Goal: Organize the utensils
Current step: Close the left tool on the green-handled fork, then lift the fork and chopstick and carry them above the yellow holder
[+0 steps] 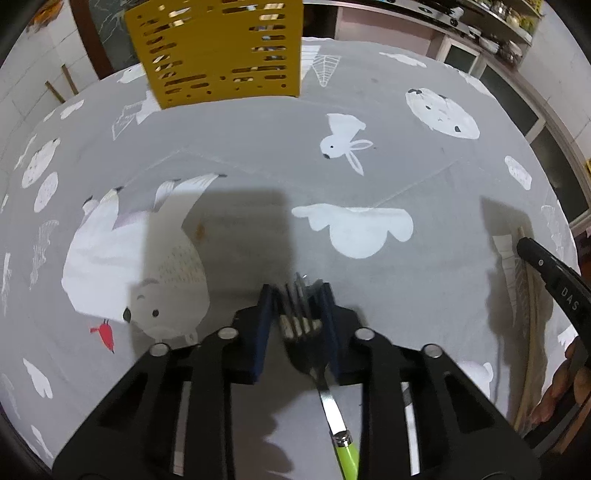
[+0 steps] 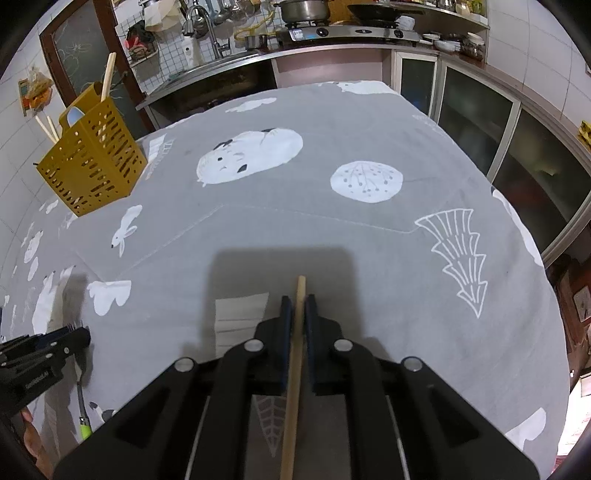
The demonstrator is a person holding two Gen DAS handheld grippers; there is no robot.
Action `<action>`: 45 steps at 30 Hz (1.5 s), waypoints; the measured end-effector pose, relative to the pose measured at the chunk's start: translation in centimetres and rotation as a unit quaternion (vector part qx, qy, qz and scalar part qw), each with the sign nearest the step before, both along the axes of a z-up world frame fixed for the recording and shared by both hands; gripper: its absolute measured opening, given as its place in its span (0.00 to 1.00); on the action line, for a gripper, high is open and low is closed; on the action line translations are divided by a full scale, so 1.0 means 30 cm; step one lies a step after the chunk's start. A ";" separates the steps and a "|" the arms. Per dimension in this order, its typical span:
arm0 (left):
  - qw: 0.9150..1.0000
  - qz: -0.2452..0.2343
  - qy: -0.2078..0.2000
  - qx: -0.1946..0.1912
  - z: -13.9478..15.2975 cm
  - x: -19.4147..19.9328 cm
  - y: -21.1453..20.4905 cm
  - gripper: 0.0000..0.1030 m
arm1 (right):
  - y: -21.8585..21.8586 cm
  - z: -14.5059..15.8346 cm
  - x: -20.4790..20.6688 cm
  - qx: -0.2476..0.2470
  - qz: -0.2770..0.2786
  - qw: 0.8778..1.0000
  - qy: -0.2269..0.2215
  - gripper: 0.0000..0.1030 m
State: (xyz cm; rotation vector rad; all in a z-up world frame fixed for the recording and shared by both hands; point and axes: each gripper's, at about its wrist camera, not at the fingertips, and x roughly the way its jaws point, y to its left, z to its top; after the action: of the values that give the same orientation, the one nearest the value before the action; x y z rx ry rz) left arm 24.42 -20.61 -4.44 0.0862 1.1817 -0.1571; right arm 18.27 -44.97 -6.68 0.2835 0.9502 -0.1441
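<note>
My left gripper [image 1: 298, 295] is shut on a fork [image 1: 303, 317] with a green handle; the tines point forward between the blue pads, the handle trails back below. It also shows at the left of the right wrist view [image 2: 74, 332]. My right gripper [image 2: 298, 301] is shut on a wooden chopstick [image 2: 295, 369] that runs lengthwise between the pads. A yellow slotted utensil holder [image 1: 218, 48] stands at the far side of the table; in the right wrist view [image 2: 92, 170] it holds chopsticks and a pale spoon.
The table carries a grey cloth [image 2: 332, 229] with white animal and tree prints. A kitchen counter with sink and stove [image 2: 332, 33] runs behind the table. Cabinets [image 2: 517, 140] stand to the right. The right gripper's body shows at the left wrist view's right edge [image 1: 554, 288].
</note>
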 end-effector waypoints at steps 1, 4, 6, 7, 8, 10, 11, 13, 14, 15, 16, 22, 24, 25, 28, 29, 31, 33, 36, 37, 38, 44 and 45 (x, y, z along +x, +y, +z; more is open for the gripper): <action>1.000 -0.005 0.002 0.002 0.000 0.005 -0.002 0.21 | 0.001 0.002 0.002 -0.002 0.000 1.000 0.002 0.09; 1.000 -0.020 0.007 -0.002 0.004 0.021 0.002 0.20 | -0.003 0.008 0.009 -0.004 -0.001 1.000 0.005 0.09; 1.000 -0.027 0.007 -0.002 0.003 0.025 0.002 0.20 | -0.007 0.006 0.019 0.000 -0.003 1.000 0.008 0.09; 0.999 -0.033 0.005 -0.001 0.005 0.024 0.003 0.20 | -0.009 0.002 0.029 0.003 -0.004 1.000 0.013 0.09; 0.999 -0.036 0.003 0.000 0.006 0.023 0.004 0.20 | -0.009 -0.002 0.036 0.003 -0.006 1.000 0.017 0.09; 0.999 -0.044 -0.003 0.005 0.005 0.032 -0.002 0.20 | -0.006 -0.003 0.046 0.002 -0.010 1.000 0.020 0.09; 0.999 -0.048 -0.008 0.009 0.005 0.038 -0.001 0.20 | -0.005 -0.003 0.053 0.000 -0.009 1.000 0.023 0.09; 0.998 -0.053 -0.017 0.017 0.007 0.049 0.004 0.20 | -0.003 -0.003 0.064 -0.003 -0.007 1.000 0.025 0.08; 0.998 -0.053 -0.021 0.019 0.008 0.058 0.005 0.20 | -0.004 -0.001 0.064 -0.001 -0.008 1.000 0.022 0.07; 0.998 -0.054 -0.026 0.022 0.012 0.067 0.010 0.19 | 0.000 0.002 0.063 -0.001 -0.008 1.000 0.018 0.05; 0.998 -0.054 -0.034 0.023 0.019 0.073 0.020 0.19 | 0.008 0.008 0.061 -0.002 -0.006 1.000 0.012 0.05; 0.994 -0.049 -0.095 0.029 0.093 0.117 0.080 0.18 | 0.105 0.092 0.067 0.000 0.017 0.999 -0.050 0.05; 0.992 -0.041 -0.116 0.028 0.124 0.140 0.102 0.18 | 0.142 0.135 0.080 -0.003 0.022 0.997 -0.077 0.05; 0.991 -0.038 -0.123 0.027 0.137 0.153 0.109 0.18 | 0.162 0.156 0.089 0.000 0.026 0.996 -0.091 0.05; 0.989 -0.021 -0.145 0.024 0.183 0.198 0.169 0.18 | 0.225 0.210 0.115 0.001 0.035 0.991 -0.130 0.05; 0.988 -0.017 -0.151 0.022 0.194 0.211 0.183 0.18 | 0.243 0.226 0.124 0.001 0.037 0.989 -0.141 0.05; 0.986 -0.009 -0.167 0.018 0.224 0.230 0.225 0.18 | 0.288 0.267 0.137 0.004 0.042 0.984 -0.174 0.05; 0.980 -0.004 -0.196 0.020 0.260 0.244 0.265 0.18 | 0.325 0.305 0.145 0.005 0.048 0.978 -0.204 0.05; 0.971 -0.004 -0.238 0.024 0.305 0.258 0.306 0.17 | 0.385 0.358 0.157 -0.012 0.050 0.969 -0.241 0.05; 0.968 -0.004 -0.251 0.022 0.323 0.261 0.324 0.17 | 0.397 0.371 0.161 -0.012 0.049 0.967 -0.251 0.05; 0.966 -0.004 -0.259 0.020 0.336 0.262 0.334 0.17 | 0.409 0.385 0.169 -0.010 0.048 0.964 -0.261 0.05; 0.950 -0.020 -0.312 0.013 0.395 0.252 0.382 0.17 | 0.440 0.418 0.190 -0.008 0.028 0.951 -0.308 0.05; 0.948 -0.023 -0.318 0.011 0.395 0.250 0.390 0.17 | 0.443 0.421 0.187 -0.009 0.025 0.949 -0.314 0.05</action>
State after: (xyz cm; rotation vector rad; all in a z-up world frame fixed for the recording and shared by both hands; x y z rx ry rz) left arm 31.90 -8.91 7.40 0.1694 0.5351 -0.1428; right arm 23.87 -31.67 5.94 0.2641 0.3207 -0.0111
